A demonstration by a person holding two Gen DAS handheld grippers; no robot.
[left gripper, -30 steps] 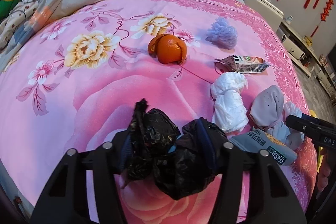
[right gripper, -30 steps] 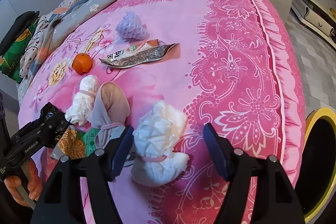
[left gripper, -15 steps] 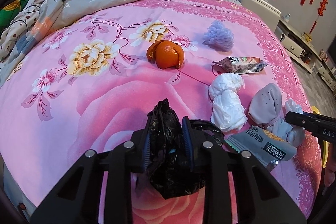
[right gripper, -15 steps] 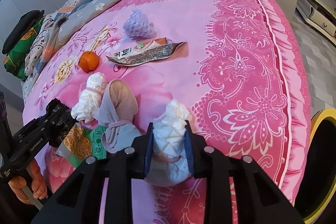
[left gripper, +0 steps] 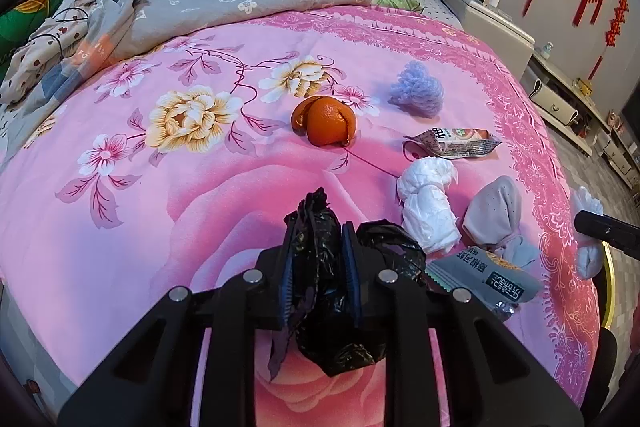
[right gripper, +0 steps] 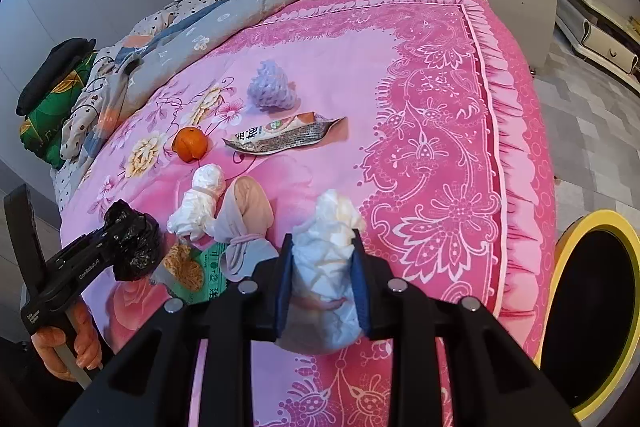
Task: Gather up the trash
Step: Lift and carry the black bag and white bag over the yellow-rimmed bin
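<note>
Clamping both tools on bed litter, left tool squeezing a black bag, right tool gripping a white wad, likely heading next for the yellow-rimmed bin at lower right.

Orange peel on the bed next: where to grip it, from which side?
Take the orange peel from above, one finger on each side of the rounded dome. It sits hollow-side down with curled flaps at the edges, so the flaps would slip or tear; nothing lies close beside it.
</note>
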